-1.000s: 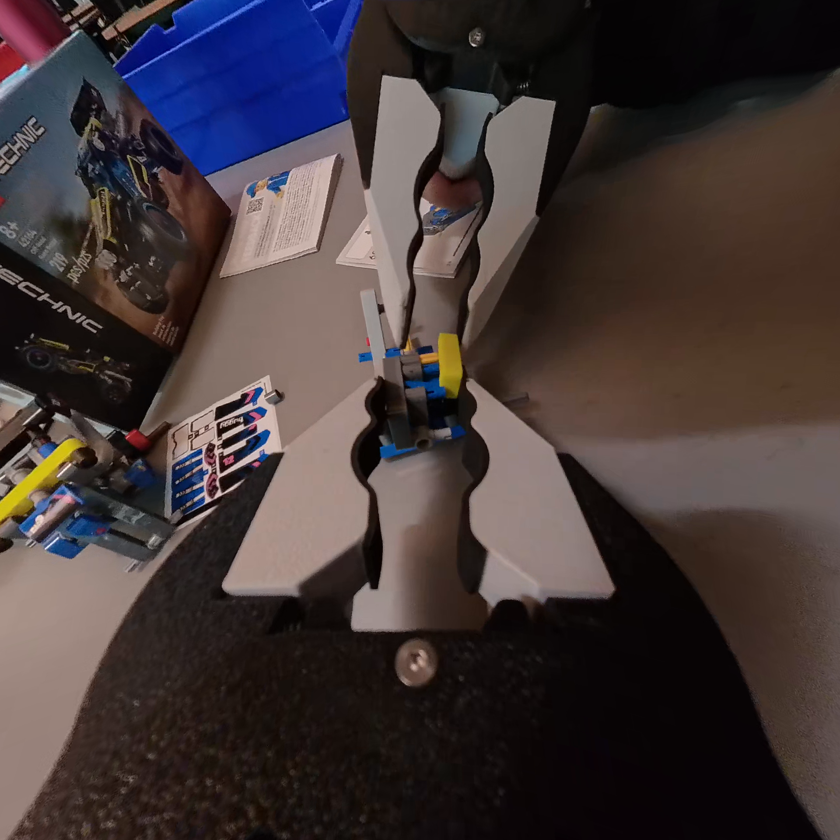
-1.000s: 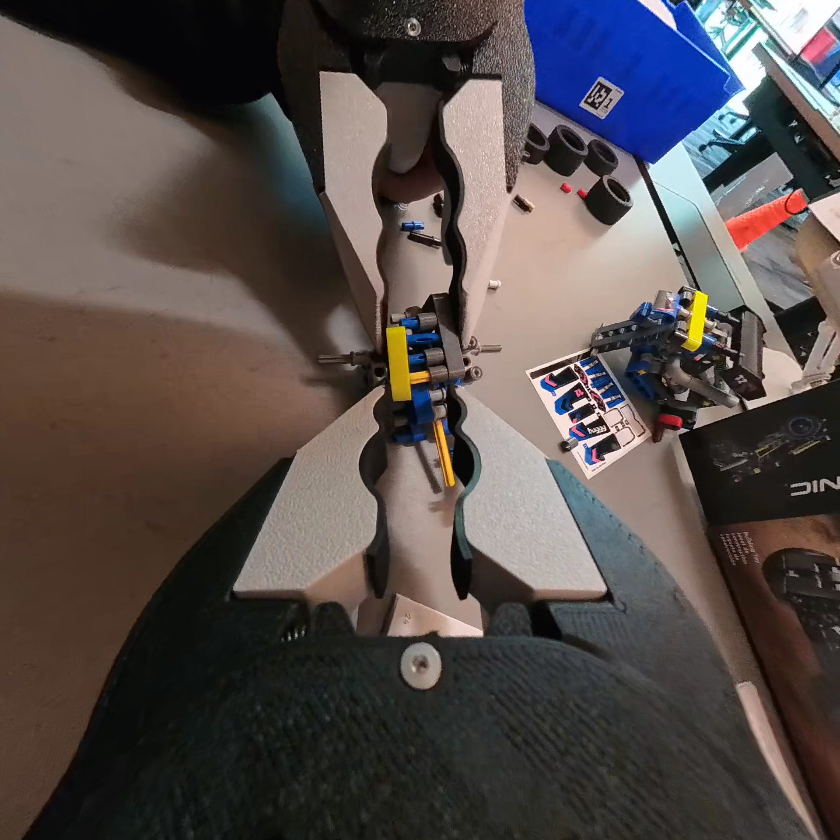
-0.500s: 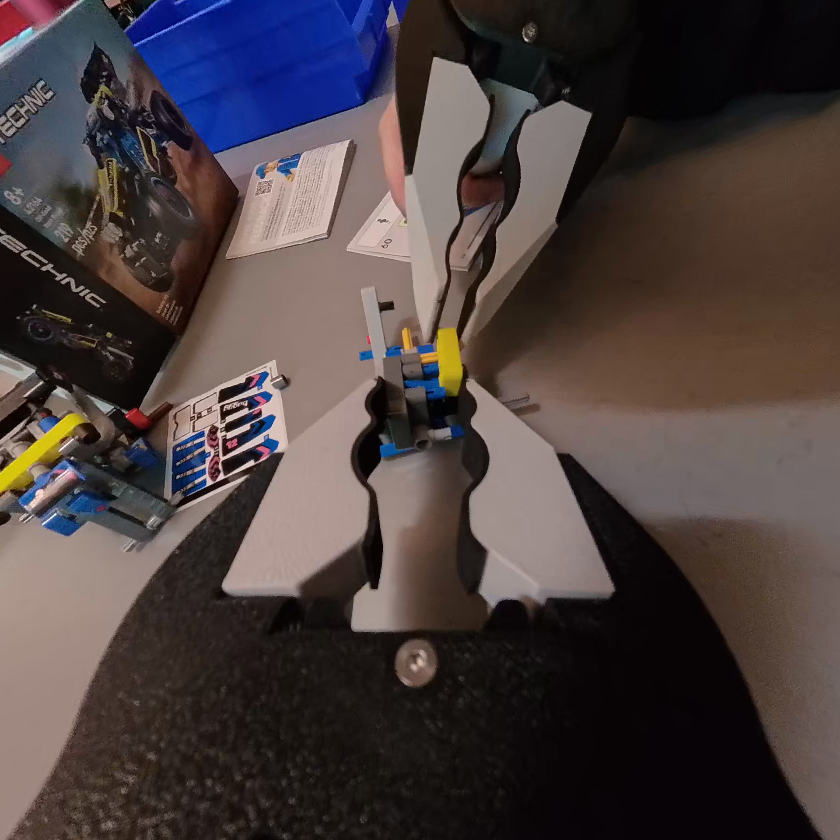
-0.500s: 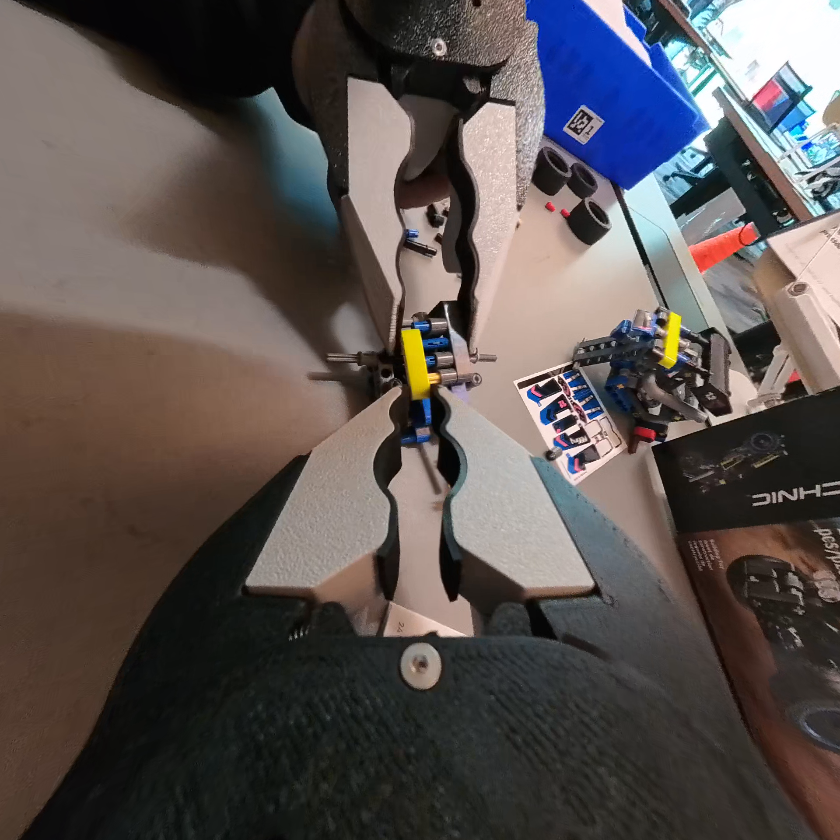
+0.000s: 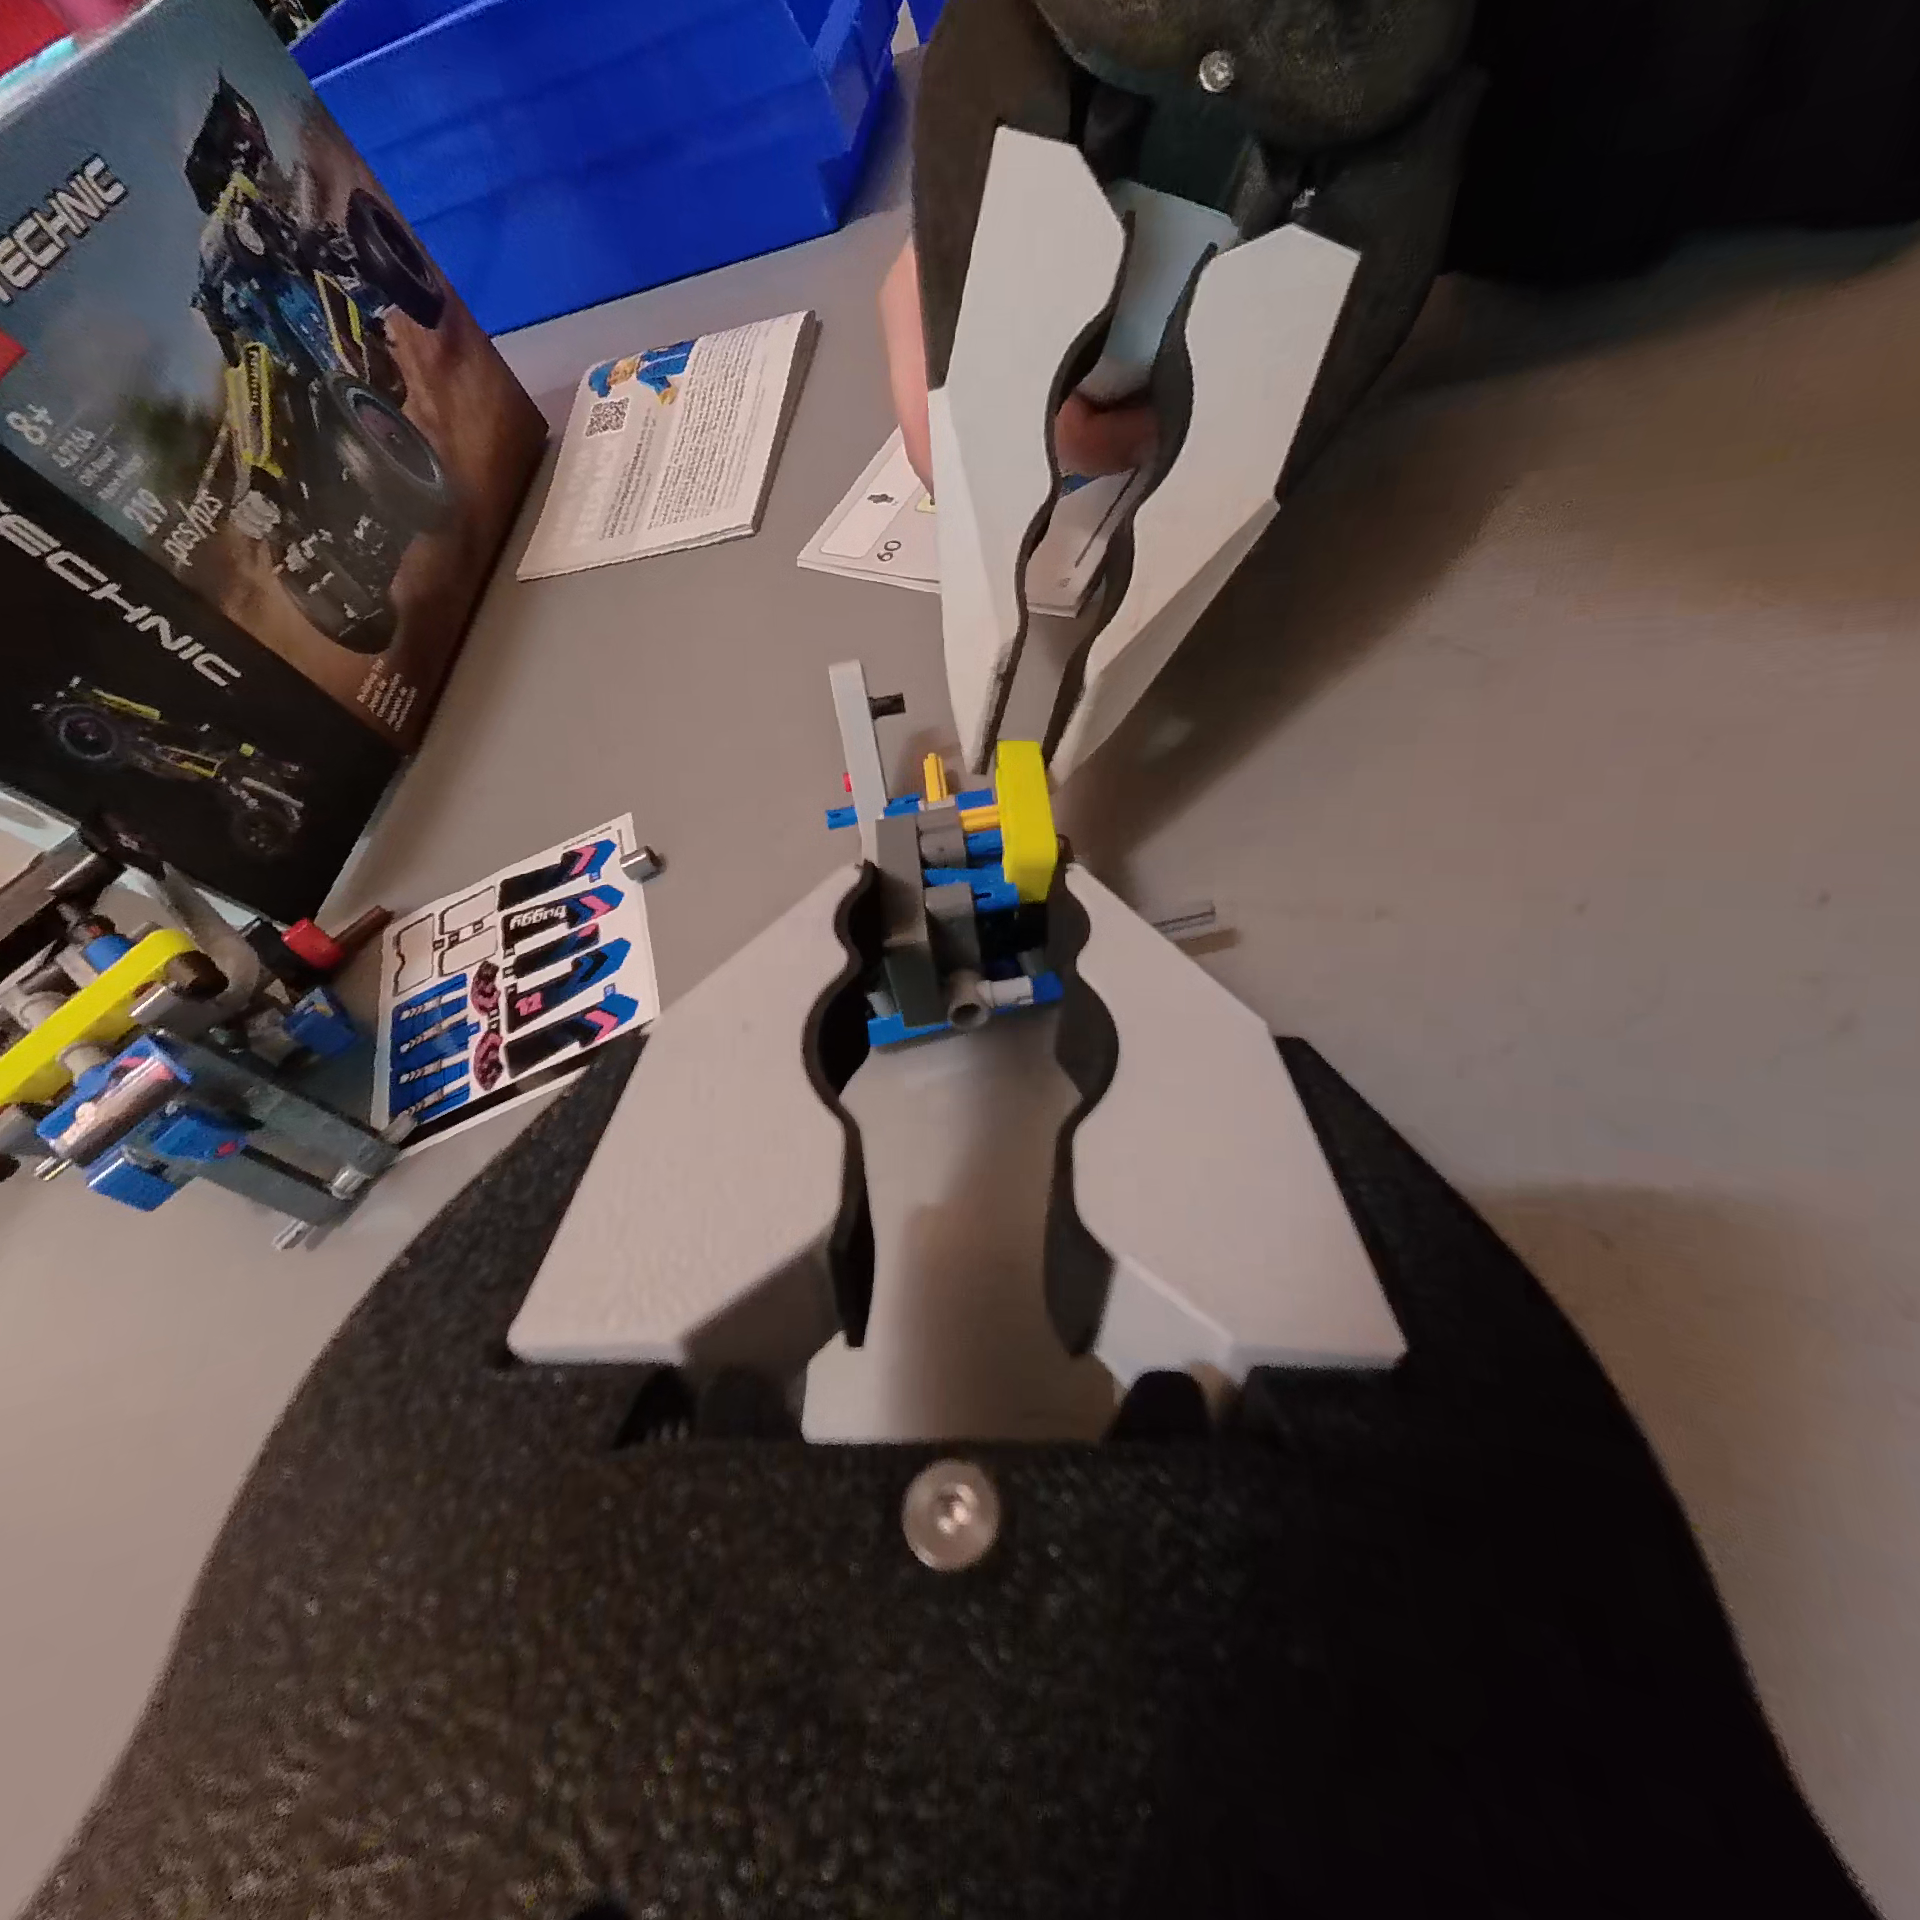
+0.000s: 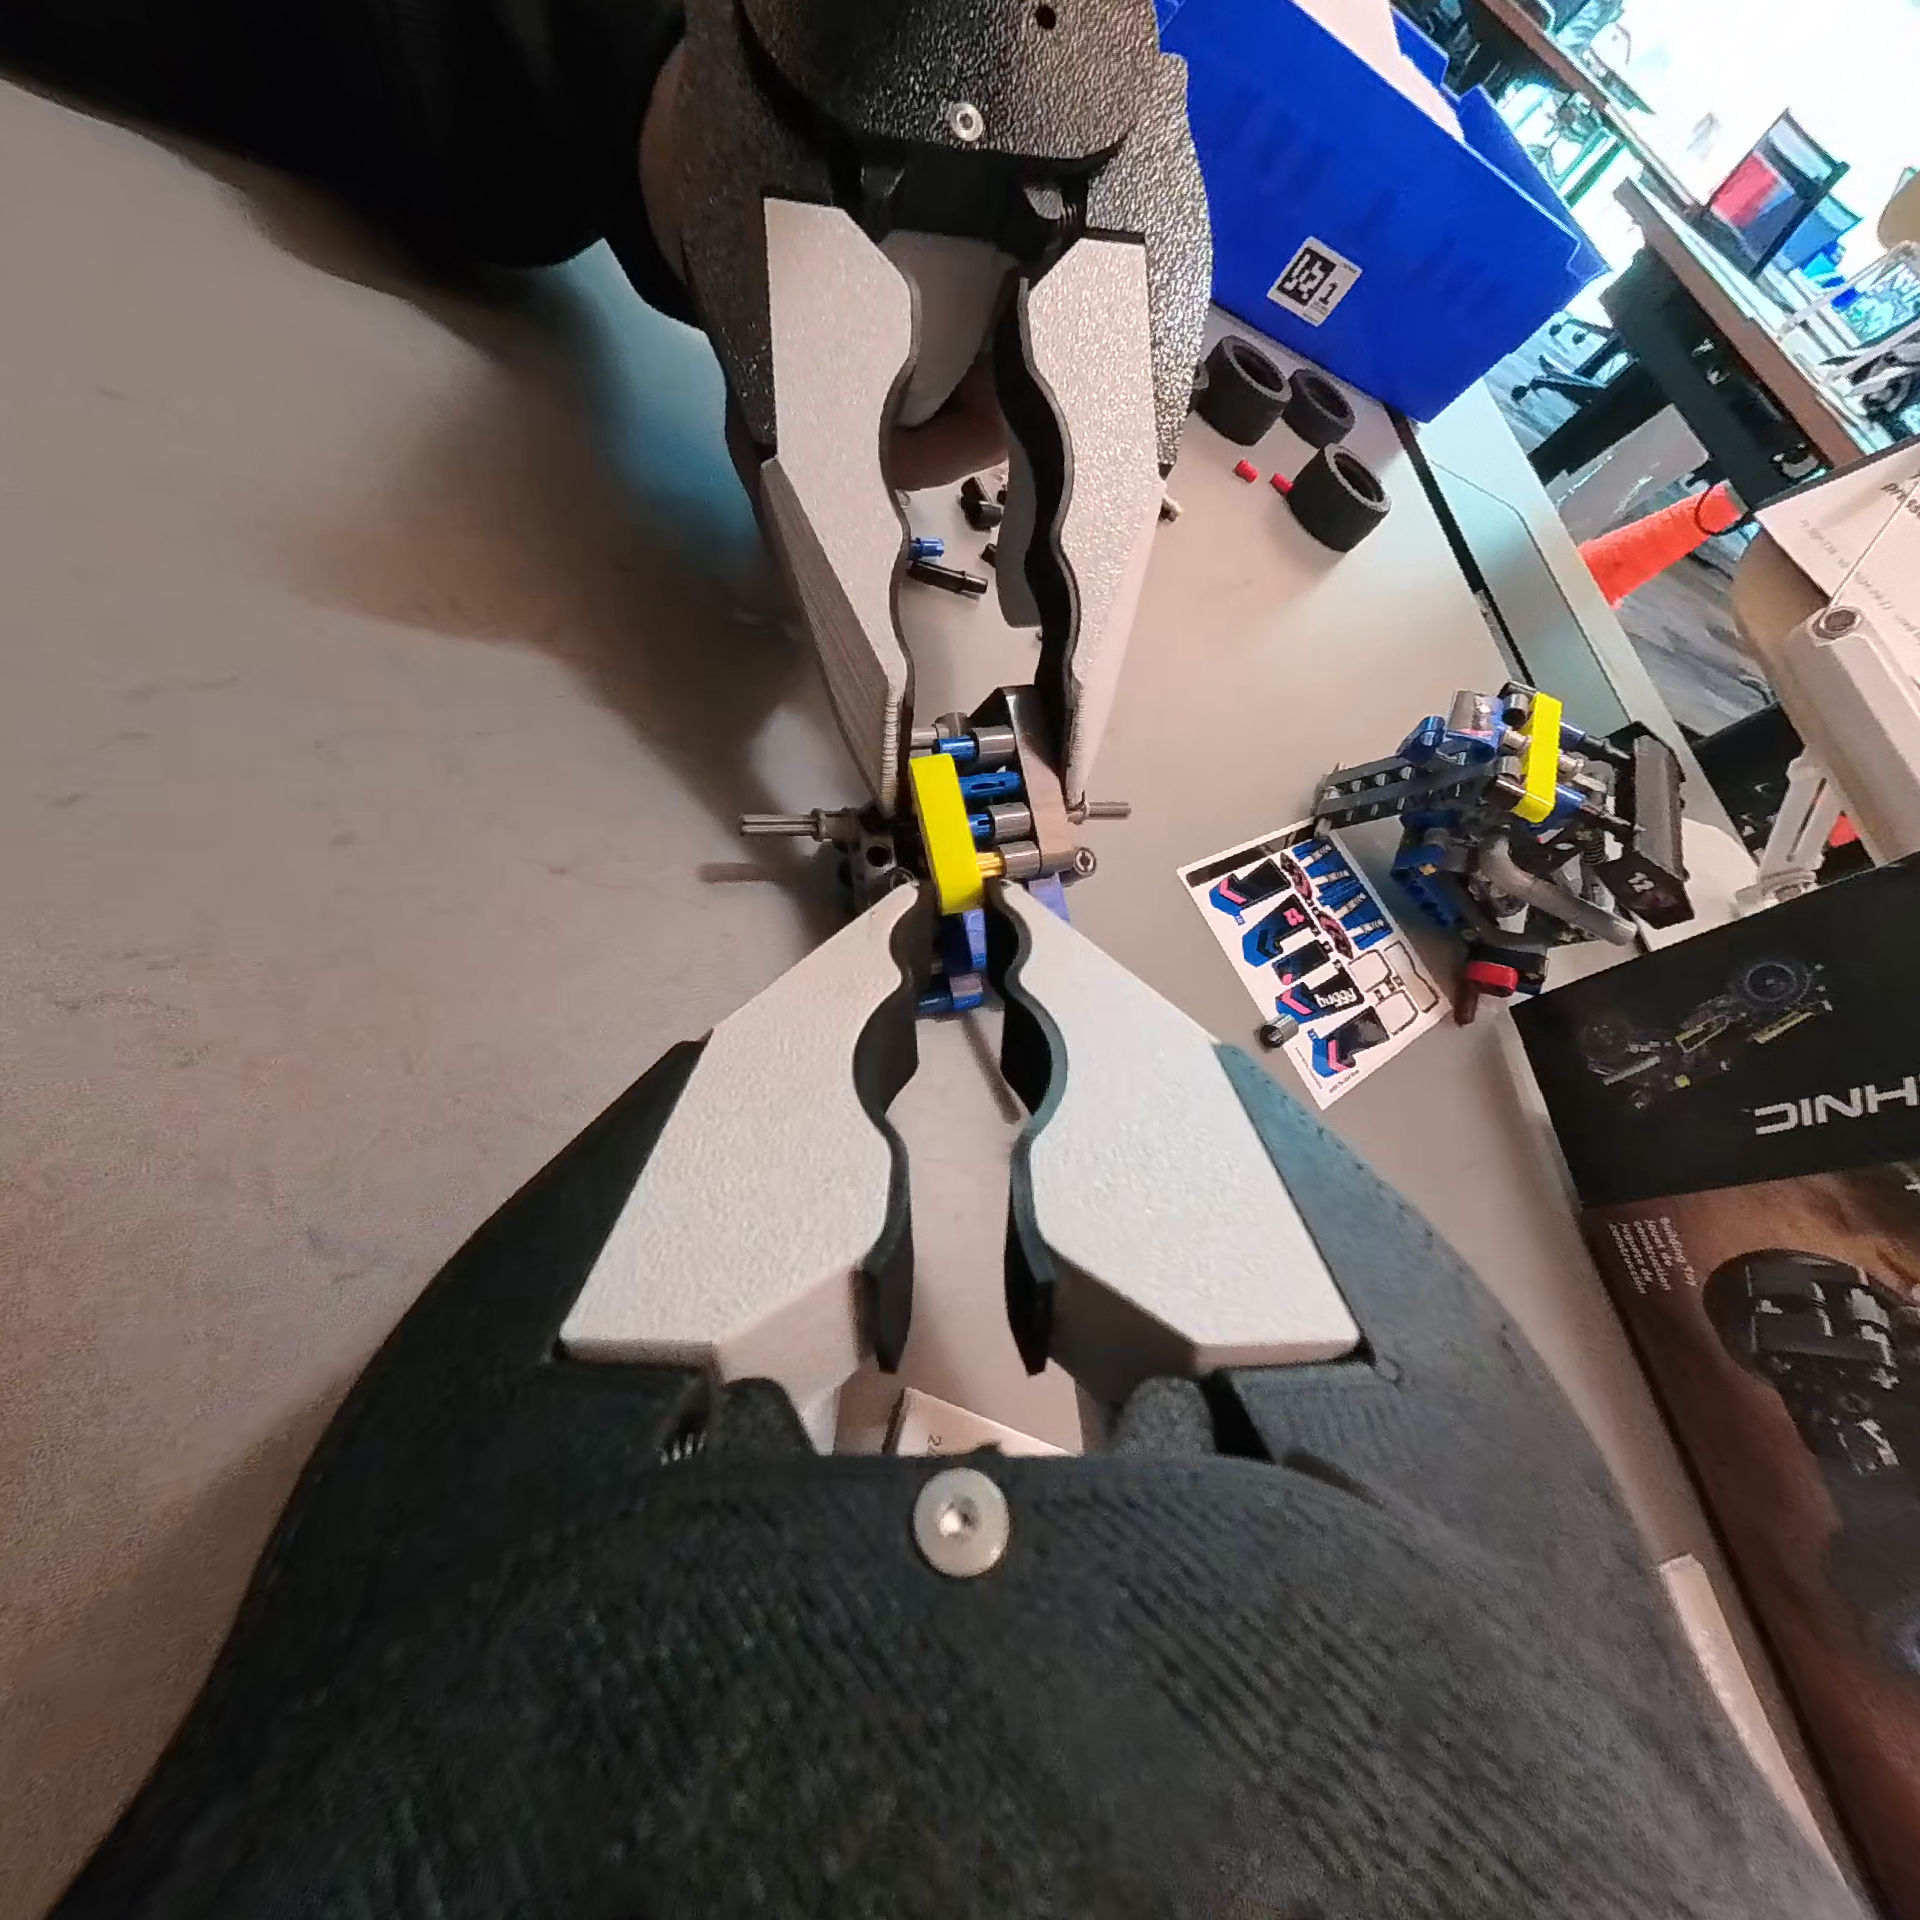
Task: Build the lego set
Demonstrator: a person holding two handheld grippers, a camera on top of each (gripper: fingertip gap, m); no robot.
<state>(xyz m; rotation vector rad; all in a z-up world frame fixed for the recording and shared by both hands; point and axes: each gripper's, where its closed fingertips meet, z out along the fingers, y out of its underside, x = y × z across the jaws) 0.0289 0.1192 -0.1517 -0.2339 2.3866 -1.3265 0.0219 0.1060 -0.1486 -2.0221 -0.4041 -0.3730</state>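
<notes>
A small lego assembly (image 5: pixel 940 935) of grey, blue and yellow parts is held just above the grey table between both grippers. My left gripper (image 5: pixel 961 894) is shut on its grey and blue body. In the right wrist view the assembly's yellow beam (image 6: pixel 945 821) faces me, with the left gripper (image 6: pixel 982 795) gripping from the far side. My right gripper (image 6: pixel 956 899) has its jaws drawn narrow on the blue end under the yellow beam. In the left wrist view the right gripper (image 5: pixel 1013 753) comes in from the far side, tips at the yellow beam.
A larger built sub-assembly (image 6: pixel 1507 831) and a sticker sheet (image 6: pixel 1320 966) lie beside the set's box (image 6: pixel 1714 1091). Black tyres (image 6: pixel 1288 416) and loose pins (image 6: pixel 935 566) lie near a blue bin (image 6: pixel 1351 177). Booklets (image 5: pixel 675 447) lie farther back. A loose axle (image 5: pixel 1190 920) lies by the left gripper. Both grippers' tips are close together, under 4 cm apart.
My right gripper has narrowed its jaws onto the assembly's end. The long yellow axle that stuck out toward it now shows only a short stub. The left gripper kept its hold.
</notes>
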